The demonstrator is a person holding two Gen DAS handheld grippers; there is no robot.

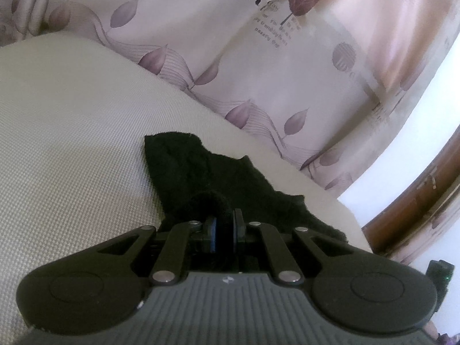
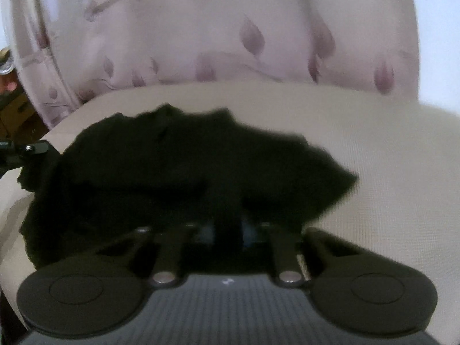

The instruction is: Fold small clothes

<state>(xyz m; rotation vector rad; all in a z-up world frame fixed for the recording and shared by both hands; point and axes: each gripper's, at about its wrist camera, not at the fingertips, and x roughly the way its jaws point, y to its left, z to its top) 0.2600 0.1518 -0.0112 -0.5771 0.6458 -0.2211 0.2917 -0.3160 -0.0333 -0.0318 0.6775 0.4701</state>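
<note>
Garment (image 1: 218, 178): one small black knitted piece, lying on a pale woven cushion (image 1: 72, 143). In the left wrist view it runs from the frame's centre down to the lower middle, one corner up at centre left, another trailing toward the lower right. In the right wrist view it (image 2: 149, 158) spreads across the middle and left of the frame, rumpled, edges blurred.

Left gripper (image 1: 225, 230): lower centre of its view, jaws drawn close together, a bunched fold of the black cloth pinched between the blue pads. Grip is plain to see.

Right gripper (image 2: 230, 230): lower centre of its view, jaws closed on a strip of the same cloth, which rises dark between them. Picture is soft with blur; the pads themselves are hard to make out.

Cushion: fills the left half of the left view and the right and lower parts of the right view (image 2: 388, 172).

Sheet (image 1: 258, 57): pinkish-white with mauve leaf print and some dark lettering, behind the cushion in the upper part of both views.

Wooden frame (image 1: 417, 201): brown, at the right edge of the left view.
</note>
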